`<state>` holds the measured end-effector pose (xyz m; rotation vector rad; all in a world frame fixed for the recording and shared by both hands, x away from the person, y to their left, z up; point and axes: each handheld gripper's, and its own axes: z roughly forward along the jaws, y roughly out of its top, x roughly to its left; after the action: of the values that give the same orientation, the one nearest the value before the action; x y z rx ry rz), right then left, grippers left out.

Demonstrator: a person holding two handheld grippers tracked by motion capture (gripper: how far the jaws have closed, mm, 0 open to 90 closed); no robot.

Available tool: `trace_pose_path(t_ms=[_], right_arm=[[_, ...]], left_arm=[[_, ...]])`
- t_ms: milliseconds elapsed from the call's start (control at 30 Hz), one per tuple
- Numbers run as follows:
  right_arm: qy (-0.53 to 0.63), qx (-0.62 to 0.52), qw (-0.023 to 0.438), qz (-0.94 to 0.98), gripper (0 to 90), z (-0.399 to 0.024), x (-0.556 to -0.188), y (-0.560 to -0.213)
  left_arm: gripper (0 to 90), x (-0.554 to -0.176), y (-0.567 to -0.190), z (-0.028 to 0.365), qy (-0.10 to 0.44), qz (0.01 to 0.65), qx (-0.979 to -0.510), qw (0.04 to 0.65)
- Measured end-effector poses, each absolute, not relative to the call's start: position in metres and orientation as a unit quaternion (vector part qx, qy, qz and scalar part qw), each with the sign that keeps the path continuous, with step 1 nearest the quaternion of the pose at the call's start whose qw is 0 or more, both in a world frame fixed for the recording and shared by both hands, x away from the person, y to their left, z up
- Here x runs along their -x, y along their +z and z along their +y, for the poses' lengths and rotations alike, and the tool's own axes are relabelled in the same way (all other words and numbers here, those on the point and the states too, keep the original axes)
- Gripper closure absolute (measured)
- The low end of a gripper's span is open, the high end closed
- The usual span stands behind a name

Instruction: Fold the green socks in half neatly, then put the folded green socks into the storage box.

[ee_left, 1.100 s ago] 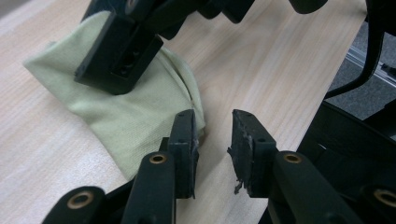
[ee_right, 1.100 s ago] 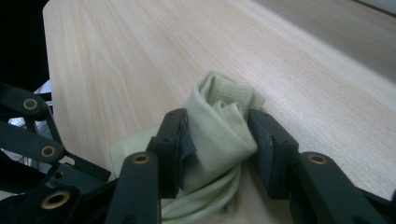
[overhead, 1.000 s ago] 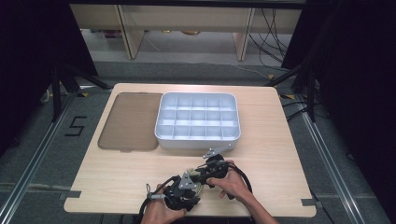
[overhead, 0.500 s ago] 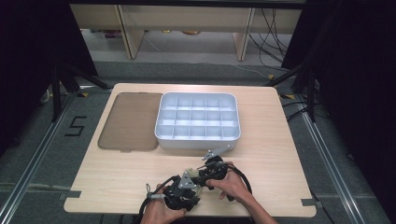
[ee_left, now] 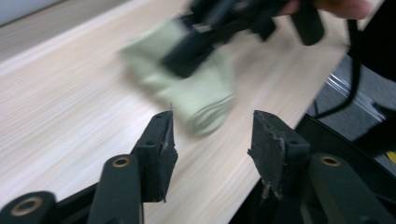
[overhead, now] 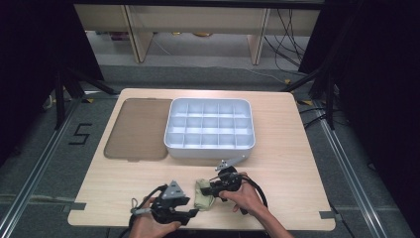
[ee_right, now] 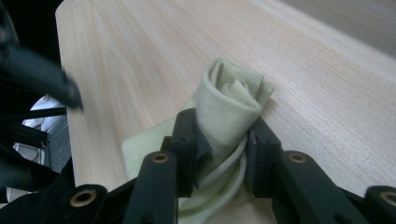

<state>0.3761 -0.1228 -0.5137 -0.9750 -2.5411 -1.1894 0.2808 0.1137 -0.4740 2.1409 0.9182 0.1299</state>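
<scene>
**A:** Start with the rolled pale-green cloth [ee_right: 229, 109]. It lies on the wooden table [overhead: 307, 163], close to the near edge and a little left of centre, and your right gripper [ee_right: 219, 140] has it pinched between both jaws. In the right gripper view the roll's open end points away from you along the jaws, so its long axis runs roughly the way that gripper is aimed, toward the left of the table.

**B:** And my left gripper [ee_left: 212, 135]?

**A:** Its jaws stand apart with nothing between them. In the left gripper view the cloth sits just beyond the tips, slightly blurred, with your right gripper reaching onto it from the far side. So the cloth lies straight ahead of your left jaws and near, not off to one side.

**B:** Which hand is nearer, then?

**A:** Your right already holds it; your left is just beside it, at the near left. My guess is that any handover or re-grip needs only a short forward reach from your left.

**B:** What about the box?

**A:** The white compartment tray [overhead: 250, 126] sits farther back, centre, with empty cells as far as I can tell. A flat brown lid [overhead: 136, 129] lies touching or just beside its left wall. Both are well apart from the cloth.
</scene>
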Motion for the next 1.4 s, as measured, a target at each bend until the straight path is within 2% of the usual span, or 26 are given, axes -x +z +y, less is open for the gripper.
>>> trace_pose_path(t_ms=[200,433,500,867,967,1267,1300,1367,1400], right_arm=[[-0.403,0.331,0.092,-0.849,70.5,-0.123,-0.375,-0.514],[-0.41,0.328,0.081,-0.847,71.9,-0.123,-0.374,-0.513],[-0.413,0.329,0.099,-0.843,72.1,-0.122,-0.372,-0.513],[-0.443,0.304,0.06,-0.841,72.5,-0.13,-0.376,-0.501],[-0.447,0.307,0.034,-0.839,72.5,-0.135,-0.377,-0.494],[-0.468,0.305,0.015,-0.829,72.4,-0.147,-0.381,-0.481],[-0.464,0.307,-0.008,-0.831,72.4,-0.15,-0.382,-0.479],[-0.467,0.309,0.0,-0.829,72.4,-0.152,-0.382,-0.476],[-0.471,0.298,-0.02,-0.83,72.4,-0.154,-0.385,-0.476]], left_arm=[[43.5,-0.281,-0.481,0.156,0.079,0.403,-0.828,0.383],[39.0,-0.282,-0.489,0.173,0.097,0.424,-0.819,0.373],[38.3,-0.284,-0.491,0.176,0.1,0.43,-0.817,0.37],[35.7,-0.286,-0.497,0.192,0.104,0.45,-0.812,0.357],[34.4,-0.287,-0.498,0.191,0.106,0.452,-0.81,0.358],[25.4,-0.29,-0.502,0.196,0.11,0.468,-0.803,0.352],[24.2,-0.291,-0.503,0.197,0.105,0.469,-0.802,0.355],[23.7,-0.29,-0.504,0.197,0.117,0.472,-0.798,0.355],[22.9,-0.291,-0.504,0.197,0.113,0.468,-0.801,0.355]])
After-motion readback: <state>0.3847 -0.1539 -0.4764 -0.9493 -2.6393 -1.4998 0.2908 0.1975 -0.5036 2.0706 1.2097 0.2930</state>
